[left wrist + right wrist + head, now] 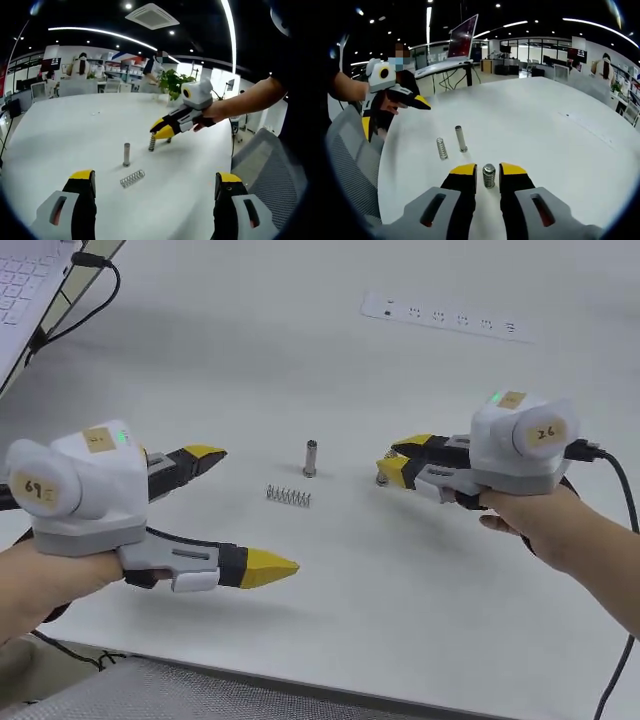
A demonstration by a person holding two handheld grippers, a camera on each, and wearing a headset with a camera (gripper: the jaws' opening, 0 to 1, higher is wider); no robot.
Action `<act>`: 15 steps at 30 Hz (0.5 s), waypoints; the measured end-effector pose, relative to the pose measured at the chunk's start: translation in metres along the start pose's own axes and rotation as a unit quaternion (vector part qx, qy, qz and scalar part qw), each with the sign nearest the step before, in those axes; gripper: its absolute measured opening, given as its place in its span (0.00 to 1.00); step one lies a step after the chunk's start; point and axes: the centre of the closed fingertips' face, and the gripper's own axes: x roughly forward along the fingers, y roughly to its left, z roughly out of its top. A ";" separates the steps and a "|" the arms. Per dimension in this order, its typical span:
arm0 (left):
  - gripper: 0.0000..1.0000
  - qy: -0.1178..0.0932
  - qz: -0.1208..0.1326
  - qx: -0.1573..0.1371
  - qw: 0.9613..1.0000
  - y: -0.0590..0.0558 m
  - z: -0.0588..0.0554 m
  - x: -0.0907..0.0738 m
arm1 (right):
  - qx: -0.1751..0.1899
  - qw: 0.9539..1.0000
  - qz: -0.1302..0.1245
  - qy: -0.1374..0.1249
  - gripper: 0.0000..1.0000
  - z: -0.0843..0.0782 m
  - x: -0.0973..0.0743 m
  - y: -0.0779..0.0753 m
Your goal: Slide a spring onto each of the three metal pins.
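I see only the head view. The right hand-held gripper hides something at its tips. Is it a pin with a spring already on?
Observer: Yes, the right gripper view shows a spring-covered pin upright between the jaws of the right hand-held gripper.
Operator: Do they squeeze it?
Observer: Seemingly not; a narrow gap shows on each side.
Operator: Is the spring fully down?
Observer: The pin's top shows above the coils.

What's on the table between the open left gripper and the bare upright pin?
A loose spring lying on its side, apart from the pin and just ahead of the left gripper; the head view and left gripper view both show it.
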 end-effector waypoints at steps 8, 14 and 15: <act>0.97 0.001 -0.003 0.004 1.000 -0.002 0.004 0.002 | 0.005 1.000 -0.001 -0.010 0.20 0.005 -0.006 -0.002; 0.97 0.003 -0.005 0.006 1.000 -0.003 0.005 0.003 | 0.006 1.000 -0.002 -0.012 0.22 0.005 -0.007 -0.004; 0.97 0.002 -0.005 0.006 1.000 -0.003 0.005 0.003 | 0.007 1.000 -0.002 -0.012 0.22 0.006 -0.007 -0.003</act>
